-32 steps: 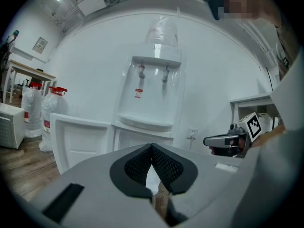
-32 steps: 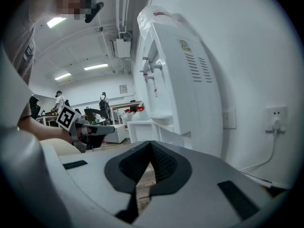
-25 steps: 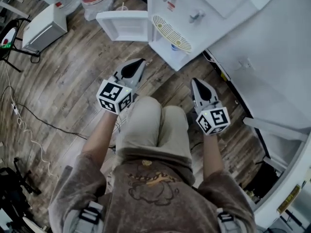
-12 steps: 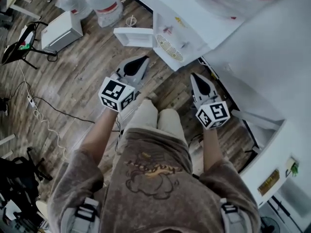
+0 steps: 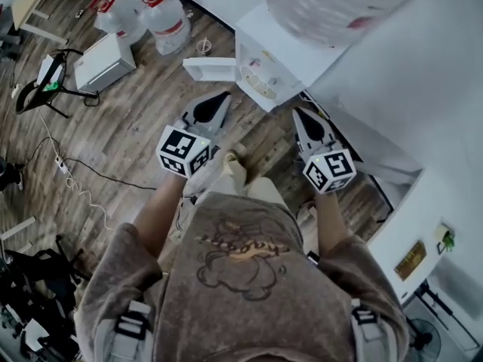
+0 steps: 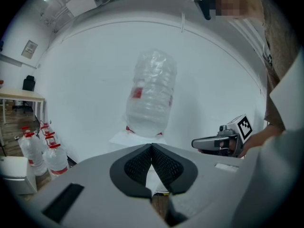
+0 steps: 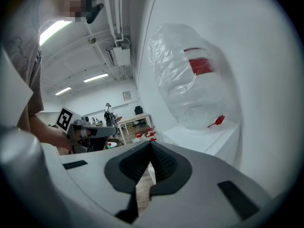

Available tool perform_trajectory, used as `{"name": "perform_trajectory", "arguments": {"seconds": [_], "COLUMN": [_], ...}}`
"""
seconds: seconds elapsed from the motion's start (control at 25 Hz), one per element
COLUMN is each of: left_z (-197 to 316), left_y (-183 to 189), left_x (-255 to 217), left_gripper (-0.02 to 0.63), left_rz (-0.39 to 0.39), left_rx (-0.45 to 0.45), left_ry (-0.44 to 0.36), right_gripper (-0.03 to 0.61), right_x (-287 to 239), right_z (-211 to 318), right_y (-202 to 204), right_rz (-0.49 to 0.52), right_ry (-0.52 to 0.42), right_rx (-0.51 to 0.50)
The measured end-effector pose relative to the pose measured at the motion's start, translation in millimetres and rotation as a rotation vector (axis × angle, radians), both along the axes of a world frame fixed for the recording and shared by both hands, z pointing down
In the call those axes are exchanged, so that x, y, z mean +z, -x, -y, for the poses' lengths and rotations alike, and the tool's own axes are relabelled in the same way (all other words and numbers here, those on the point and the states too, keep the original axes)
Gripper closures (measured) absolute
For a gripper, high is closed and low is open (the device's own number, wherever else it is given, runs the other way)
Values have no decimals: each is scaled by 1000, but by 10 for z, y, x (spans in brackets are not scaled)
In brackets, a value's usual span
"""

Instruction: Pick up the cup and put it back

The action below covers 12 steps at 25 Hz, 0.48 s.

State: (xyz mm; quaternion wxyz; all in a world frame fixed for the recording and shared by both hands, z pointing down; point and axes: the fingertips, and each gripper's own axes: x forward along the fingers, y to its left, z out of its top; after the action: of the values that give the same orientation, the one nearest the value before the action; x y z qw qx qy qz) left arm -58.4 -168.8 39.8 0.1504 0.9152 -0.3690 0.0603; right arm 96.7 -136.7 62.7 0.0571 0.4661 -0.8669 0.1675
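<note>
We are holding the left gripper [image 5: 216, 102] and the right gripper [image 5: 304, 121] side by side at mid-frame in the head view. Both are showing smooth grey wedge-shaped shells, each backed by a cube with black-and-white square markers. Ahead of them, at upper centre, a boxy white water dispenser [image 5: 283, 47] is standing on a wood-plank floor [image 5: 128, 119]. It is carrying a large, clear, crinkled water bottle [image 5: 339, 2] upside down, and an oval slotted drip grill [image 5: 258, 83] is sitting on its front. At the upper left, spare clear bottles [image 5: 170, 17] with red caps are standing beside a white box [image 5: 102, 62].

In the left gripper view the dark, finely ribbed pads [image 6: 140, 163] are pressing together at their tips, clenched on nothing. In the right gripper view the matching pads [image 7: 164, 163] are meeting the same way, also gripping nothing.

We are not able to place the cup. A small round object [image 5: 204, 46] on the floor by the spare bottles is too small to identify.
</note>
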Motion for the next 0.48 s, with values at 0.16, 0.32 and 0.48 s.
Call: {"name": "perform_trajectory", "arguments": {"seconds": [0.16,0.32,0.48], "left_z": [32,96,164], "left_y": [81,109,97], "left_x": [-216,-348,-445], "left_gripper": [611,611,611], "left_rz": [-16,-26,-45], "left_rx": [4,17,17], "left_ry": [-16,-39,-45], "right_gripper": [577,577,577], "right_x": [-212,-333,-401], "right_z": [30,112,180], "right_y": [1,-25,-48], "right_rz": [-8,3,5], "right_ry": [-22,-31,-50], "right_rx": [9,56,68]}}
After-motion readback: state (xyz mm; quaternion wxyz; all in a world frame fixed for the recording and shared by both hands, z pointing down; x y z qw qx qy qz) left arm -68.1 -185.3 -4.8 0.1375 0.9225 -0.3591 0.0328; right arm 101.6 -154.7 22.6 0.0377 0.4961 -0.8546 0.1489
